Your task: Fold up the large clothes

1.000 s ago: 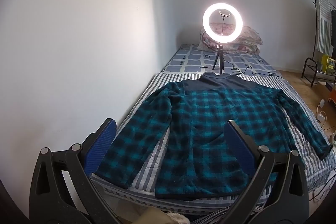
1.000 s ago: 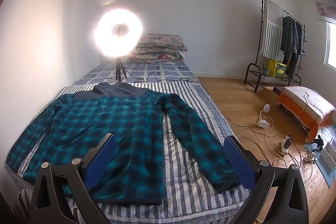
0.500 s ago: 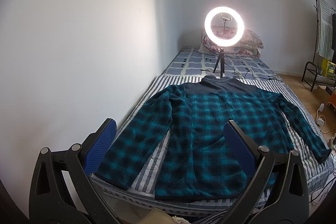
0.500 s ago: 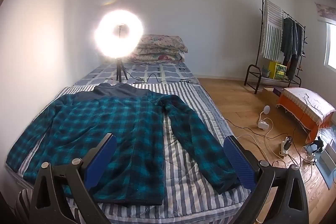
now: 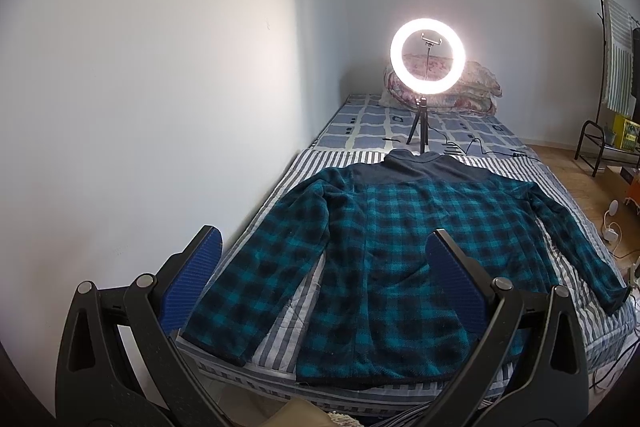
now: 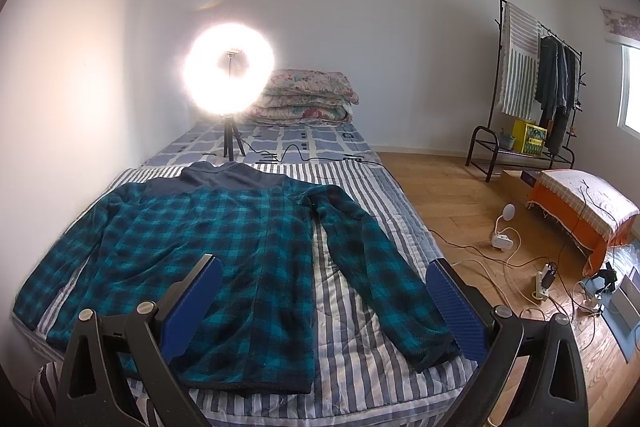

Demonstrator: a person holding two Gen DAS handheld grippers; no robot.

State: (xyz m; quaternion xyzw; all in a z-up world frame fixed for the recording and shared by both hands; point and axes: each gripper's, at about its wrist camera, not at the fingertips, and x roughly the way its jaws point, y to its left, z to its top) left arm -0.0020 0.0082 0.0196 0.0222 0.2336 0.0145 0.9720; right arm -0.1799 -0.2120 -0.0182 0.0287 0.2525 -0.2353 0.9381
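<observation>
A teal and black plaid fleece jacket [image 5: 400, 251] with a dark blue yoke lies flat on the striped bed cover [image 5: 292, 311], sleeves spread out to both sides; it also shows in the right wrist view [image 6: 224, 243]. My left gripper [image 5: 324, 283] is open and empty, held above the foot of the bed over the jacket's left sleeve and hem. My right gripper [image 6: 324, 303] is open and empty, above the hem and right sleeve [image 6: 384, 275]. Neither touches the cloth.
A lit ring light on a tripod [image 5: 427, 63] stands on the bed behind the collar, with folded quilts [image 6: 308, 99] at the head. A white wall runs along the left. On the right are wood floor with cables [image 6: 516, 259], a clothes rack [image 6: 532, 75] and an orange stool [image 6: 584, 211].
Both grippers have drawn back and risen slightly, so the jacket sits a little lower and farther in view. The jaws stay open and the jacket has not moved.
</observation>
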